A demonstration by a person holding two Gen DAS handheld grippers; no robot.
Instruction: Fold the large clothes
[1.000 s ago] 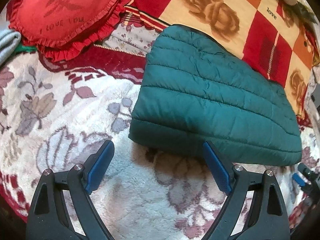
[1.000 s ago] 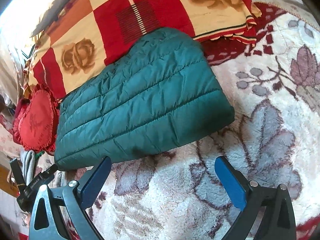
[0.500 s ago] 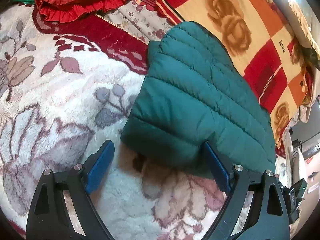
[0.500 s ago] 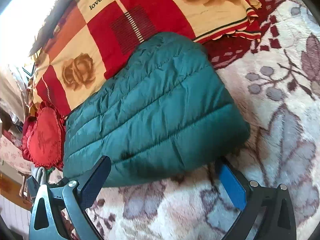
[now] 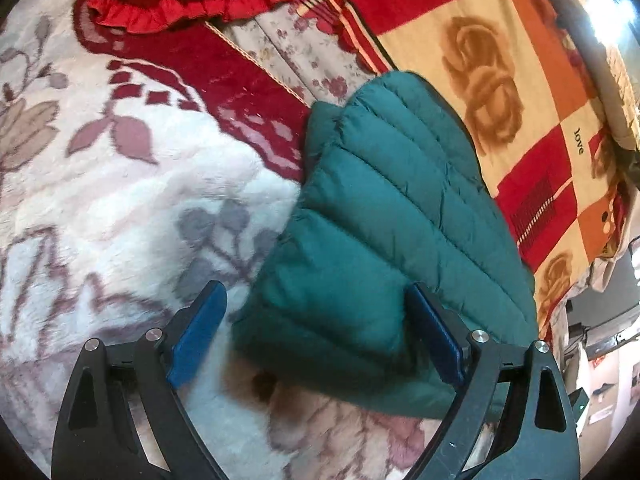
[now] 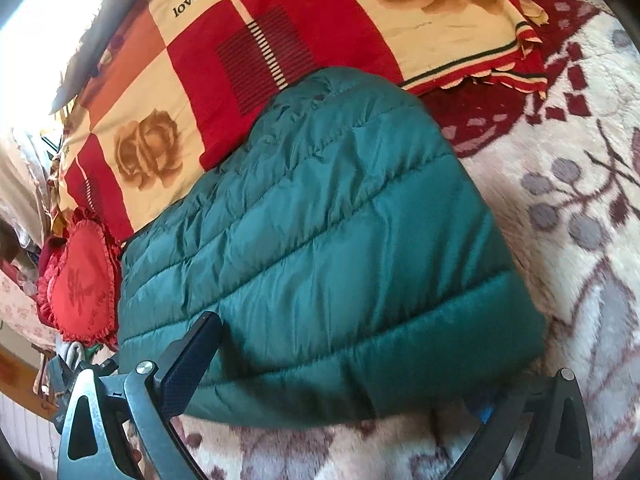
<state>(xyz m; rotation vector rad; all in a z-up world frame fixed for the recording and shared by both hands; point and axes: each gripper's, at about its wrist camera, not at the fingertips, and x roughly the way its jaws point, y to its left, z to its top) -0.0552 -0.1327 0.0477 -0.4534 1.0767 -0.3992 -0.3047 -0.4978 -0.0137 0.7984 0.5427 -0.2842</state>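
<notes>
Our fingers (image 5: 198, 332) on the left gripper (image 5: 316, 332) stand spread wide, one blue pad on the fleece, the other against the near edge of the one green quilted jacket (image 5: 384, 248), whose corner sits between them, not pinched. On the right gripper (image 6: 340, 364) we see two fingers apart as well: the left one (image 6: 192, 364) lies over the jacket (image 6: 320, 240), the right one is mostly hidden under its hem, so nothing is clamped. The jacket lies folded into one padded block on the floral fleece blanket (image 5: 120, 200), its far end on one red and cream checked blanket (image 6: 240, 40). One red heart-shaped frilled cushion (image 6: 80, 284) lies beyond it.
</notes>
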